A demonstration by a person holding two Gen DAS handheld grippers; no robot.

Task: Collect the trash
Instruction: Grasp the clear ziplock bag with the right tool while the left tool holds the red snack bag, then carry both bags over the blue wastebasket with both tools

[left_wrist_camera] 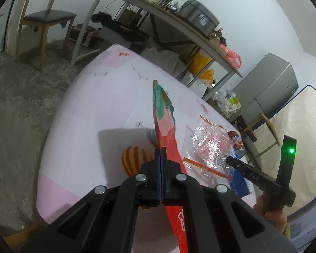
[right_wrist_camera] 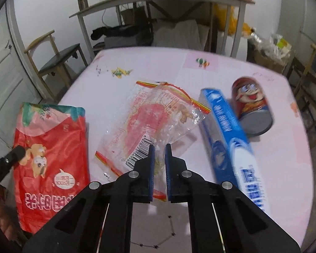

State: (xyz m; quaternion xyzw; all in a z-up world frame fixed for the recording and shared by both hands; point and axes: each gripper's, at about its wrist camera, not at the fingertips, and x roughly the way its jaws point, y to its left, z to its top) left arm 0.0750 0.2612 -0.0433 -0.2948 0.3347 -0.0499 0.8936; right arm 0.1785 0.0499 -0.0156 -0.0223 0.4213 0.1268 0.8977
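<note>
The left gripper (left_wrist_camera: 160,154) is seen at the lower centre of the left wrist view, its jaws pressed flat together on a thin red edge. At the left edge of the right wrist view one of its fingers is seen from the side. The right gripper (right_wrist_camera: 159,151) is seen at the lower centre of its own view, with a narrow gap between the jaws and crinkled clear plastic pinched there. A hand (left_wrist_camera: 272,215) is seen at the lower right of the left wrist view, wrapped around the right gripper's handle.
</note>
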